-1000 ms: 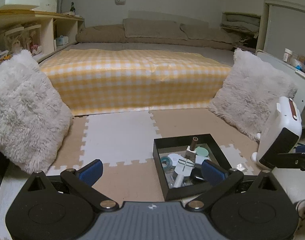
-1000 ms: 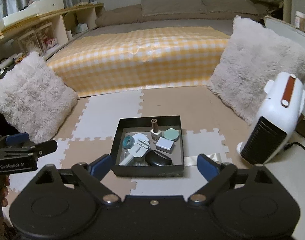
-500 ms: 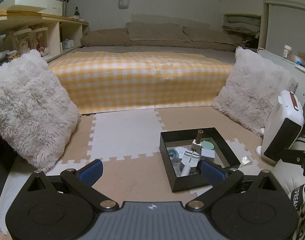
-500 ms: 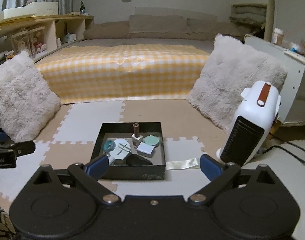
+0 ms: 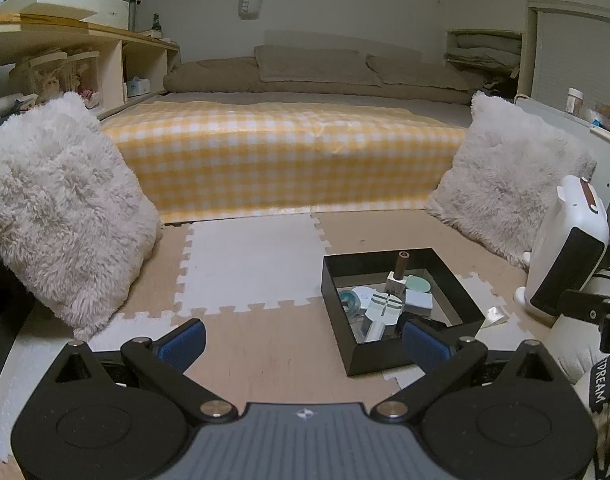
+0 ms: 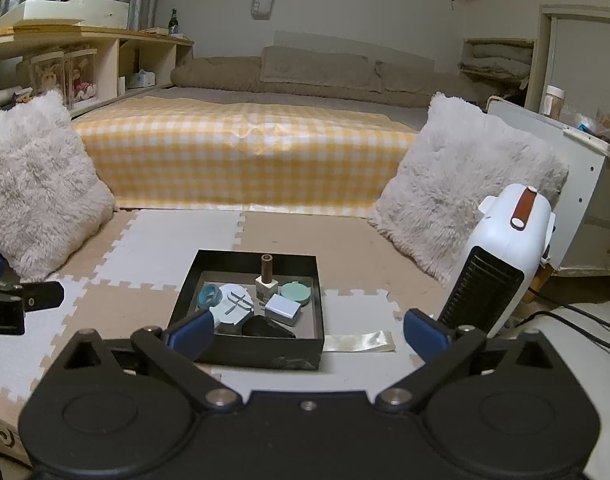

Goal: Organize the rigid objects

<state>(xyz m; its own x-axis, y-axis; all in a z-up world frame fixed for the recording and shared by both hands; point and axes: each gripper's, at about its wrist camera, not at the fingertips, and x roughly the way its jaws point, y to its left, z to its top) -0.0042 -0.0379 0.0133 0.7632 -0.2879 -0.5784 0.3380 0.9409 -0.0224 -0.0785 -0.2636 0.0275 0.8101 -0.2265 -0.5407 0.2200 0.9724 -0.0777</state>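
A black open box [image 6: 209, 264] [image 5: 459, 284] rests on the foam floor mat. Inside stand a small bottle with a brown cap [image 6: 266, 280] [image 5: 399, 276], a teal ring [image 6: 208, 295], a round green compact [image 6: 295, 291], a pale blue square case [image 6: 283, 307], a white disc-shaped piece [image 6: 235, 304] [image 5: 381, 306] and a black oval item [image 6: 265, 328]. My right gripper [image 6: 307, 330] is open, low in front of the box, nothing between its fingers. My left gripper [image 5: 303, 342] is open and empty, left of the box, with its right finger [image 5: 423, 346] overlapping the box's near corner.
A white fan heater [image 6: 501, 256] [image 5: 565, 248] stands right of the box with cables behind it. Fluffy pillows [image 6: 37, 180] [image 6: 469, 176] flank a bed with a yellow checked cover [image 6: 245, 152]. A shiny strip of tape [image 6: 359, 340] lies by the box. Shelves line the left wall.
Both grippers have pulled back and tilted up from the box, which now looks smaller and farther away. Both stay open and empty; the box's contents have not moved.
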